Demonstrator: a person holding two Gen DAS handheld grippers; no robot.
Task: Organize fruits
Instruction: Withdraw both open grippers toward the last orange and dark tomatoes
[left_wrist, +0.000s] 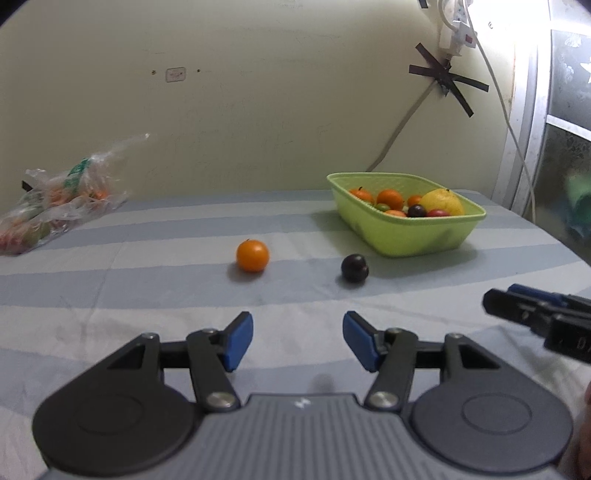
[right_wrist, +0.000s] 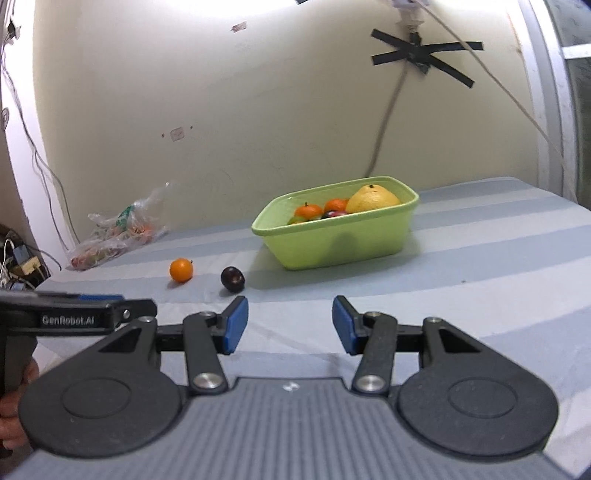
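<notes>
Two fruits lie loose on the grey-and-white striped cloth covering the table: a small round orange tangerine to the left and a dark purple plum to its right, apart from each other and near the light green rectangular plastic basket. The basket stands at the far right by the wall and already holds several tangerines, a large yellow citrus and some small dark and red fruits, so it appears to be the collecting place and these two are what remains outside it. A crumpled clear plastic bag with more produce lies at the far left. The left gripper hangs low over the cloth, jaws apart with nothing between them, facing the gap between the two fruits. The right gripper is likewise parted and empty, with the plum just beyond its left pad, probably its target.
</notes>
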